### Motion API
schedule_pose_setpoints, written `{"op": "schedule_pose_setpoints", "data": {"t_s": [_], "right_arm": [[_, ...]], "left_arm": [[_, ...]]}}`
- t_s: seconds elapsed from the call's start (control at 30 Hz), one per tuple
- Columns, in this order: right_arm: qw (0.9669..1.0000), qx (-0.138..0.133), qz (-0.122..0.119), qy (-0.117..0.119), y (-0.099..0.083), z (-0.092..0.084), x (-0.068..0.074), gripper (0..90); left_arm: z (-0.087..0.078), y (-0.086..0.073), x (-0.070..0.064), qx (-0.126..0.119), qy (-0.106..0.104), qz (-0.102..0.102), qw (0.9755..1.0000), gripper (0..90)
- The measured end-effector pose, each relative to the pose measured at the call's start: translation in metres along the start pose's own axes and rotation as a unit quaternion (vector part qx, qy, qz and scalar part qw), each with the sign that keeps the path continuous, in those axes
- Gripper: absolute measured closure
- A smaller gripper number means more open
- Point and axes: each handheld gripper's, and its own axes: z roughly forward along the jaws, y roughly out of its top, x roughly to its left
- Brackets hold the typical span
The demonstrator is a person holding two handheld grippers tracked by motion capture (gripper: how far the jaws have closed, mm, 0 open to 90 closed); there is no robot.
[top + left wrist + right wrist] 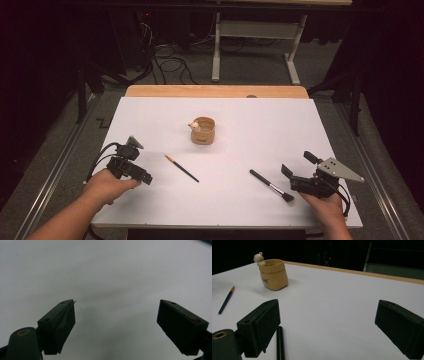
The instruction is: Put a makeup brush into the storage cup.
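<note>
Reaching with spread jaws, the right hand-held gripper point(295, 181) should straddle the makeup brush point(271, 185) lying just beside it on the tabletop point(240, 210), then pinch mid-handle; the left hand-held gripper point(142, 176) gapes empty.

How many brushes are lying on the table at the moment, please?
2: a thin paintbrush lies left of centre near the left gripper; a black makeup brush lies beside the right gripper.

Probably lab: white-topped table point(220, 200) on metal frame, floor cables point(170, 62), dark surround.
</note>
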Motion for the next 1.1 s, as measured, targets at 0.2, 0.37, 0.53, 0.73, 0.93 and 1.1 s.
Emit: {"op": "schedule_pose_setpoints", "data": {"t_s": [0.2,0.37,0.53,0.73,0.93,1.1], "right_arm": [[1.0000,0.001,0.001,0.000,0.000,0.000,0.000,6.9],[1.0000,0.002,0.001,0.000,0.000,0.001,0.001,7.2],[1.0000,0.001,-0.001,0.000,0.000,0.000,0.001,7.2],[1.0000,0.001,0.002,-0.002,0.000,0.000,0.000,7.3],[1.0000,-0.001,0.002,-0.001,0.000,-0.001,0.000,7.4],[1.0000,-0.001,0.000,-0.002,0.000,-0.001,0.000,7.4]], "left_arm": [[0.003,0.002,-0.001,0.006,0.002,-0.001,1.0000,15.7],[0.004,0.006,-0.006,-0.003,0.006,0.002,1.0000,15.7],[0.008,0.012,-0.015,-0.006,-0.001,0.005,1.0000,16.2],[0.014,0.021,-0.028,-0.001,-0.009,0.013,0.9999,16.3],[0.015,0.029,-0.038,-0.009,-0.013,0.017,0.9997,16.5],[0.017,0.034,-0.045,-0.014,-0.013,0.021,0.9996,16.6]]}}
